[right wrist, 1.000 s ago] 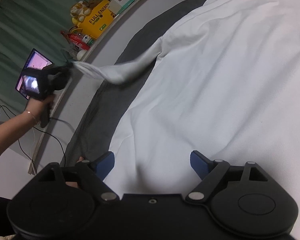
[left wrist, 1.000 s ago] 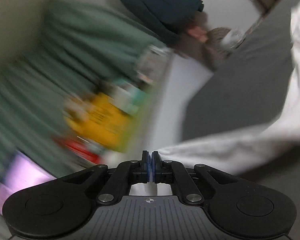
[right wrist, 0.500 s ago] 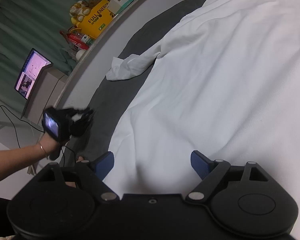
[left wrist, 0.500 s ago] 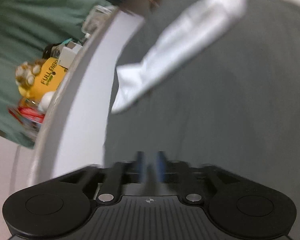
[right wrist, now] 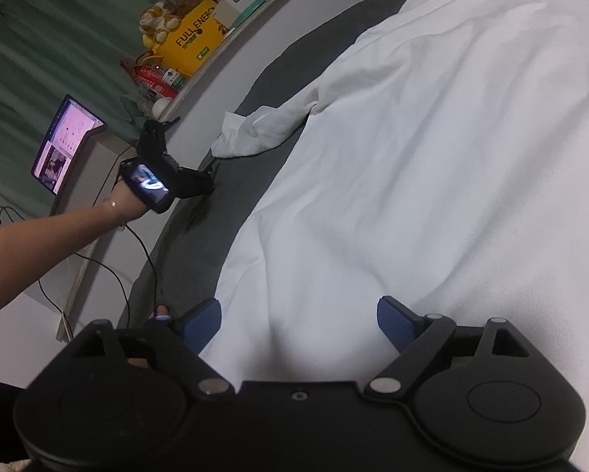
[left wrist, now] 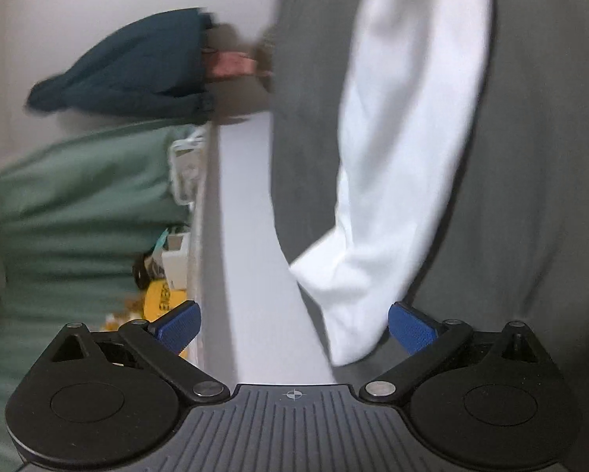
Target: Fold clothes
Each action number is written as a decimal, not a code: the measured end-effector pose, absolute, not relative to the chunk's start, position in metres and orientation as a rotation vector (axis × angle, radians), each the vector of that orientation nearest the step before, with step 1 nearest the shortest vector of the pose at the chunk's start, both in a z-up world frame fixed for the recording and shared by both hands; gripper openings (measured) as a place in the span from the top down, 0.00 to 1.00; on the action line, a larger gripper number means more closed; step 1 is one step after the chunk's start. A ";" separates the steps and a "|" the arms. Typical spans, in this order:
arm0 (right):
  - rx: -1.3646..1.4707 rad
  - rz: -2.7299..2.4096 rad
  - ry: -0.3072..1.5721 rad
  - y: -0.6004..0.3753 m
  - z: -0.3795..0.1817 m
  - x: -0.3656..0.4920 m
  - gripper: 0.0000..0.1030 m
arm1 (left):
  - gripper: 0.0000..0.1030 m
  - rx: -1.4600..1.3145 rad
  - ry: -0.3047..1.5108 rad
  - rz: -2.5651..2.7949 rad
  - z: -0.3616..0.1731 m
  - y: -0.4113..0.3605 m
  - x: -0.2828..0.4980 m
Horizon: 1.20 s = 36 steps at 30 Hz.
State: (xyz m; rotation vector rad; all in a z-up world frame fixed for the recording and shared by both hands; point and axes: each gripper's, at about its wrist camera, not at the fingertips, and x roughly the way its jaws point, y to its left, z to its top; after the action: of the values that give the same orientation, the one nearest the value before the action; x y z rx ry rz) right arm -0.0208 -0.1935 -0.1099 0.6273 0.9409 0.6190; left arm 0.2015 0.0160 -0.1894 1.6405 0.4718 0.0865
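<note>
Left wrist view: the left gripper (left wrist: 292, 324) hangs low over the dark grey bedcover (left wrist: 530, 181), its 2 blue pads spread wide with nothing between them. The cuff end of the white sleeve (left wrist: 392, 196) lies right ahead, reaching in between the open fingers but touched by neither. The sleeve's long axis runs straight away from the camera, cuff nearest, shoulder end out of sight at the top. It lies close to the bedcover's left edge, beside the pale side wall of the bed (left wrist: 247, 212). A dark teal garment (left wrist: 129, 74) sits in a heap far off on the left, blurred. Judging by the wide jaws lined up on the cuff, this gripper looks placed to take hold of the sleeve's end.

Right wrist view: the right gripper (right wrist: 298, 318) is also spread wide and empty, hovering over the near hem of the white shirt (right wrist: 432, 181). The shirt is laid out flat over most of the bedcover (right wrist: 223, 204), body running from the near edge toward the far right corner. Its sleeve (right wrist: 263, 131) sticks out sideways toward the left edge, rumpled at the cuff. The left gripper (right wrist: 212, 167), carried on a bare forearm, points at that cuff from just beside it. A ledge with a yellow box (right wrist: 194, 37) and a lit tablet (right wrist: 64, 143) stands beyond the bed. The shirt lies open, with no fold visible in it.
</note>
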 end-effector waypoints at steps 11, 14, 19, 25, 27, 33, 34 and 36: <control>0.698 0.632 0.955 -0.199 -0.116 -0.014 0.12 | 0.95 1.877 0.687 -0.254 -0.202 0.008 0.216; 0.709 0.634 0.957 -0.200 -0.116 -0.014 0.12 | 1.00 1.874 0.682 -0.269 -0.197 0.012 0.208; 0.711 0.623 0.961 -0.200 -0.115 -0.014 0.12 | 1.00 1.915 0.542 -0.304 -0.186 0.016 0.172; 0.708 0.617 0.964 -0.202 -0.114 -0.018 0.12 | 0.00 2.016 0.554 -0.348 -0.194 0.017 0.162; 0.714 0.615 0.967 -0.202 -0.113 -0.018 0.12 | 0.00 2.024 0.536 -0.355 -0.194 0.017 0.162; 0.732 0.615 0.972 -0.203 -0.115 -0.016 0.12 | 0.06 1.995 0.628 -0.314 -0.196 0.012 0.193; 0.734 0.617 0.972 -0.204 -0.115 -0.016 0.12 | 0.18 1.979 0.644 -0.288 -0.195 0.012 0.202; 0.737 0.623 0.971 -0.204 -0.117 -0.014 0.12 | 0.41 1.948 0.688 -0.241 -0.192 0.012 0.205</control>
State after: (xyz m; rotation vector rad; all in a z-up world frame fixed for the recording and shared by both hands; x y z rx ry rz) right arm -0.0142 -0.2036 -0.1165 0.7367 0.9706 0.6233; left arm 0.2052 0.0122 -0.1925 1.9481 0.6885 -0.2414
